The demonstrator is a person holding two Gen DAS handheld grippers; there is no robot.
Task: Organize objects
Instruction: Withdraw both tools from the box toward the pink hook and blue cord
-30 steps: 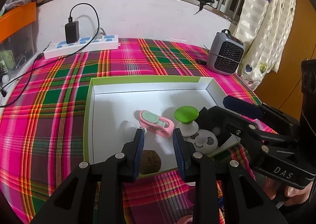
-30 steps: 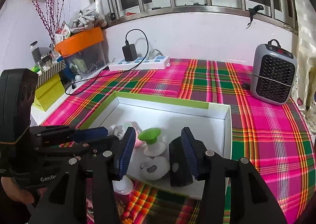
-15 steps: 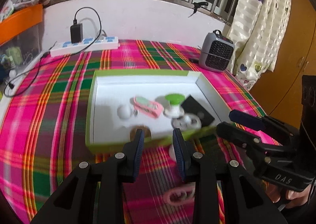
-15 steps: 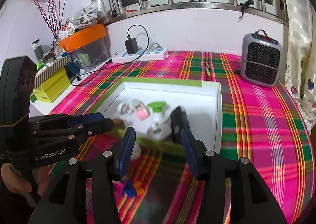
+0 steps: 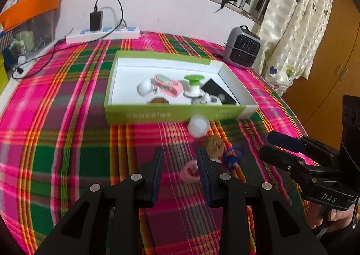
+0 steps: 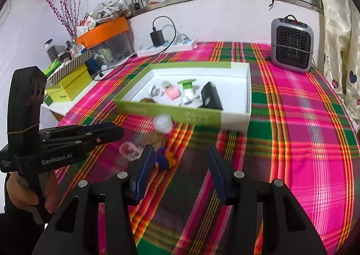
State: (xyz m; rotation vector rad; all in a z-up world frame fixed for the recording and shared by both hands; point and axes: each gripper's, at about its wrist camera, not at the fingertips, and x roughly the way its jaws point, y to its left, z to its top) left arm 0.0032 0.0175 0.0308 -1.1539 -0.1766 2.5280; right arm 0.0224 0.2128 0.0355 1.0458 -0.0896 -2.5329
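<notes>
A green box with a white inside (image 5: 175, 115) (image 6: 191, 116) lies mid-table and holds a white ball (image 5: 145, 86), a pink clip (image 5: 167, 85), a green-capped piece (image 5: 194, 84), a black card (image 5: 219, 93) and a cookie. In front of it lie a white ball (image 5: 198, 125) (image 6: 163, 123), a cookie (image 5: 215, 147) (image 6: 155, 139), a blue toy (image 5: 232, 158) (image 6: 165, 159) and a pink ring (image 5: 190, 171) (image 6: 129, 151). My left gripper (image 5: 180, 158) (image 6: 101, 133) hovers just short of the ring, jaws narrowly apart and empty. My right gripper (image 6: 180, 158) (image 5: 285, 144) is open and empty, right of the blue toy.
A grey heater (image 5: 244, 49) (image 6: 291, 50) stands at the back right. A power strip with a charger (image 5: 103, 34) lies along the back wall. A yellow box (image 6: 67, 88) and an orange-lidded bin (image 6: 103, 32) crowd the left side. A curtain (image 5: 299, 19) hangs at the right.
Both grippers have pulled back from over the box toward the near side of the table. The loose ball, cookie, blue toy and pink ring have come into view.
</notes>
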